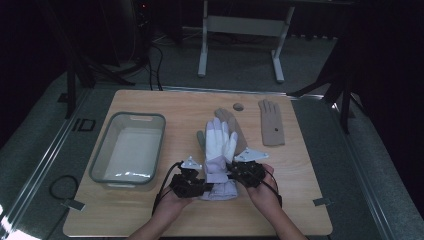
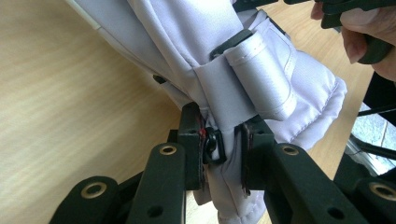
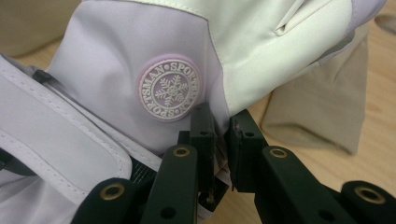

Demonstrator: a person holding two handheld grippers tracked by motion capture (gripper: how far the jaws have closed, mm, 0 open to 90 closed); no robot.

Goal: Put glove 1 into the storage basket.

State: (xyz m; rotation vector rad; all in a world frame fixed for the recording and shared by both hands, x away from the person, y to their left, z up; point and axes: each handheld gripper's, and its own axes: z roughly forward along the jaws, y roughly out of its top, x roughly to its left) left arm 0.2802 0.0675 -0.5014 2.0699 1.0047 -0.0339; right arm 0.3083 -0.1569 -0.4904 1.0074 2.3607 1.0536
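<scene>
The left gripper (image 2: pixel 223 140) has its jaws pinched on the cuff edge of the white ski glove (image 1: pixel 220 150), a black buckle caught between the pads. The right gripper (image 3: pixel 222 135) has its jaws closed tight on the glove's opposite edge, just below a round snowflake badge (image 3: pixel 169 89). The glove lies at the middle of the counter (image 1: pixel 150 215), fingers pointing away from the person, partly over a tan glove (image 1: pixel 231 120). A second tan glove (image 1: pixel 271 122) lies to the right, well apart. A clear tub (image 1: pixel 100 160) sits on the left.
</scene>
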